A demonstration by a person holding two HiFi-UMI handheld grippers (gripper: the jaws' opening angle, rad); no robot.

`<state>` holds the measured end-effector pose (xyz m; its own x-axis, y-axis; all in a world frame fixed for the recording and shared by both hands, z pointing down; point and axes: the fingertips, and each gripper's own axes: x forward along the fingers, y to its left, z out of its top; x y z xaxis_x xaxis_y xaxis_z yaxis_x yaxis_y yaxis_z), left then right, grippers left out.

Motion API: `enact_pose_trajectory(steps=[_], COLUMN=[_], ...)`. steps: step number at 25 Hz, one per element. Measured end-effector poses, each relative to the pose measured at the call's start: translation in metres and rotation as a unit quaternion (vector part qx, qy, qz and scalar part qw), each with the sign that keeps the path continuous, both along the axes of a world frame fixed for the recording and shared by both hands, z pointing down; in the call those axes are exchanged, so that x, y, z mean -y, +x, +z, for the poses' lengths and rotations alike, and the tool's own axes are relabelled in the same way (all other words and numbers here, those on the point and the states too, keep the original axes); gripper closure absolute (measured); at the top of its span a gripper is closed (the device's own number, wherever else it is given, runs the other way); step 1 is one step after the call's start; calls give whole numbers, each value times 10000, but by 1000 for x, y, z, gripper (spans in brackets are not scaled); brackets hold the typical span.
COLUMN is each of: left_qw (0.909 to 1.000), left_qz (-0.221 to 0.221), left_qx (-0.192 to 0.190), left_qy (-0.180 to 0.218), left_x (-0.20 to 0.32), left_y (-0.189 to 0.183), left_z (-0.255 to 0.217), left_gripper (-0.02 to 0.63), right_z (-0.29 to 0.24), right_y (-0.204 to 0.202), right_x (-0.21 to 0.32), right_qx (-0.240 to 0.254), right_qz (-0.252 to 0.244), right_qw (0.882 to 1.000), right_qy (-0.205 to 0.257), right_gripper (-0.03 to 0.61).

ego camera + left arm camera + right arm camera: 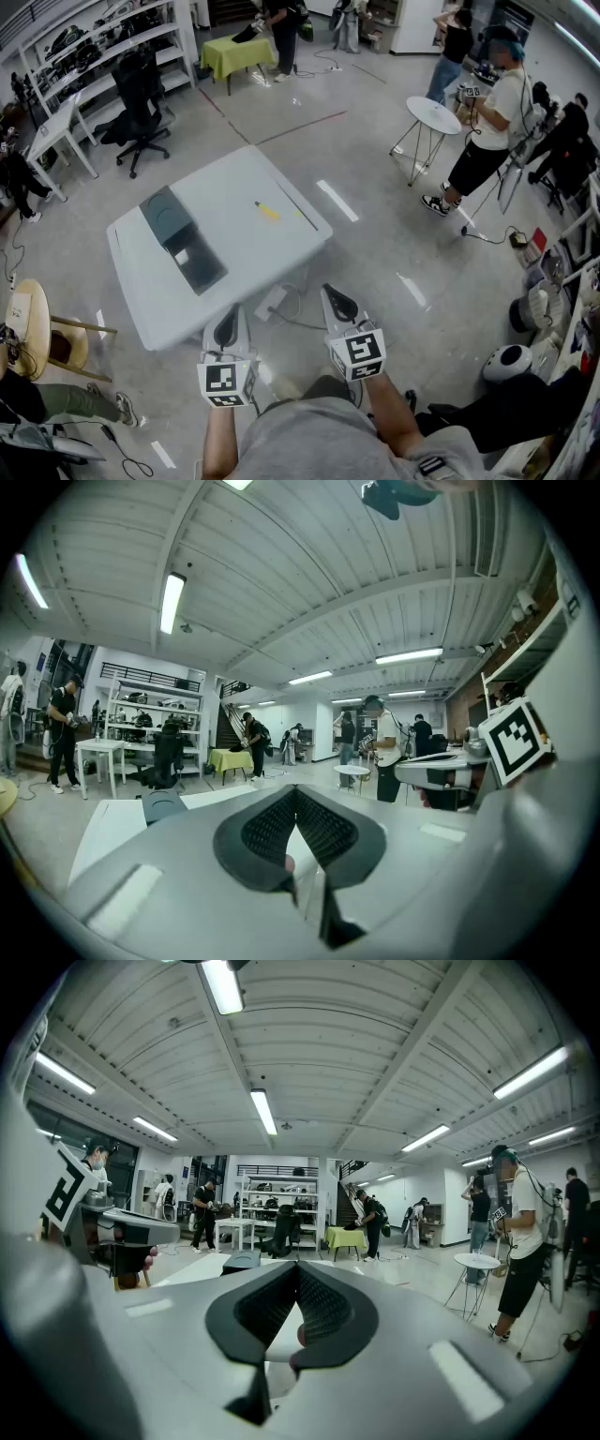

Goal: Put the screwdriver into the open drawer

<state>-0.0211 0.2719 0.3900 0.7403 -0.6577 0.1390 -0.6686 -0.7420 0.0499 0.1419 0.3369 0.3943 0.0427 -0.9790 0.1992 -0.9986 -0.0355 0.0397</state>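
While I stand well back from the table (234,183), I hold both my tongs almost level in front of me, and nothing of the task is begun yet. My left tongs (228,325) are pressed together with nothing between them, and my right tongs (339,302) are also pressed together and empty. The screwdriver (267,211) lies on the right part of the table, toward its right edge, well apart from both tongs. It lies ahead of me, about between the two tongs, so I judge that neither hand is clearly nearer. Its long axis runs slanted, from far-left to near-right as I look down. I see well only its yellow handle; the tip is too small to tell. The drawer (197,262) stands open to the left of the screwdriver, apart from it, and it opens toward my side. I think the next move is to step closer, spread one pair of tongs and come across the handle, not along it.
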Motion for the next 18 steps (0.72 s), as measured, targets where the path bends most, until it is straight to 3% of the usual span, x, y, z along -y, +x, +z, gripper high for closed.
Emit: enact_pose_trajectory(steps=[8, 18], left_qw=[9999, 9997], left_qz=[-60, -195], left_qx=[-83, -50], left_qy=[-25, -129], left_x=[11, 52], left_y=[-8, -1], left_z=[1, 8], left_gripper=[601, 601], right_z=[4, 6], right_y=[-9, 0], right_x=[10, 62], right_qx=[83, 83], right_qz=[-93, -225], right_qw=[9998, 9995], right_qy=[-128, -209], right_gripper=[575, 575])
